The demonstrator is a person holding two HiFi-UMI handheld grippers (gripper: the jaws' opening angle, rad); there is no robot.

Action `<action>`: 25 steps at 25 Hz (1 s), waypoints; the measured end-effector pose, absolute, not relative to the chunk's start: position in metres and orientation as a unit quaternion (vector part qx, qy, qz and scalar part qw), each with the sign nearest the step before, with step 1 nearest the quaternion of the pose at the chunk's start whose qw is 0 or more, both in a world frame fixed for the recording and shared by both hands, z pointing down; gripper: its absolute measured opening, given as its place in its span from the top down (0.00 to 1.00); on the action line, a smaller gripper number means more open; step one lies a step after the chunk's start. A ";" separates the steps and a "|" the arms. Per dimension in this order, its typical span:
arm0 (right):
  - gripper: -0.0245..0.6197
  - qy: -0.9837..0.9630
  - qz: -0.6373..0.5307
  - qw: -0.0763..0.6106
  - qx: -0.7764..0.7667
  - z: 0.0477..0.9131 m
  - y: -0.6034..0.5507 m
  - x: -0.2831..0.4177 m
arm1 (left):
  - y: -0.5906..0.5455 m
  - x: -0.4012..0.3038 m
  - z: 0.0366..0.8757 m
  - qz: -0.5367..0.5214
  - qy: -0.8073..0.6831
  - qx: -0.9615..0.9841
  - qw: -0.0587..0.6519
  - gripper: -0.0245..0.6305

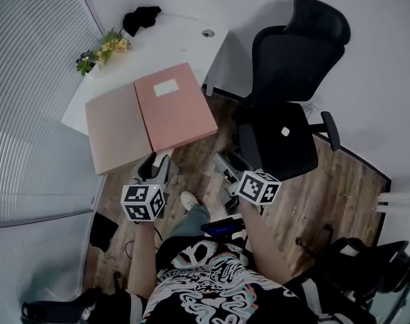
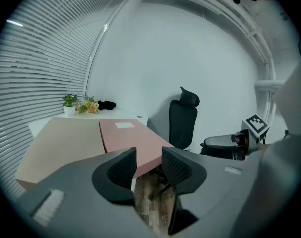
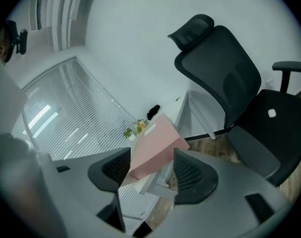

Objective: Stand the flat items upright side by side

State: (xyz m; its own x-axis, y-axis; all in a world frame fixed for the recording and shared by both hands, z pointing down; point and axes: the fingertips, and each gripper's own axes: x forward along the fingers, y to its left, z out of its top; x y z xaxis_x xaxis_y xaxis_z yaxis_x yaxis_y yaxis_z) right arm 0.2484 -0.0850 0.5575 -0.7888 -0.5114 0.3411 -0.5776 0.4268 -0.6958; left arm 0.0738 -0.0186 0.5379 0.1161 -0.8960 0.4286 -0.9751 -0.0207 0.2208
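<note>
Two flat items are lying face down on the white counter (image 1: 181, 36): a tan folder (image 1: 115, 132) on the left and a pink folder (image 1: 174, 106) touching it on the right. Both are jutting out past the counter's near edge, with their long axes running from that edge toward the far edge, where flowers (image 1: 105, 49) are sitting at the left corner. Neither folder is standing yet. The left claw (image 1: 154, 162) is hovering just short of the near edge, below the seam between the folders, its jaws spread and gripping nothing. The right claw (image 1: 225, 164) is hanging off the pink folder's near right corner, beside the chair (image 1: 286, 66), and is likewise spread and empty. Both claws are aiming at the pink folder's overhanging end. The left one is looking nearer to the tan folder, so each claw is probably facing its own item.
</note>
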 end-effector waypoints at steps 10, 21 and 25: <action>0.54 -0.811 0.487 0.044 0.321 0.593 -0.136 0.236 | -0.067 0.064 0.569 0.142 -0.638 0.717 0.241 0.72; 0.51 -0.778 0.549 0.033 0.303 0.619 -0.154 0.224 | -0.072 0.078 0.592 0.207 -0.608 0.728 0.239 0.67; 0.51 -0.776 0.559 0.037 0.289 0.625 -0.163 0.216 | -0.074 0.079 0.596 0.226 -0.605 0.728 0.228 0.67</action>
State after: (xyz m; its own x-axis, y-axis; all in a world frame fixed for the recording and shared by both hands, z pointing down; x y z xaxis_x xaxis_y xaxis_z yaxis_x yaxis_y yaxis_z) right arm 0.2158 -0.1631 0.6250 -0.8296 -0.4074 0.3818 -0.4909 0.2064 -0.8464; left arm 0.0789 -0.0745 0.5962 0.1657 -0.7785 0.6054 -0.9848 -0.1634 0.0593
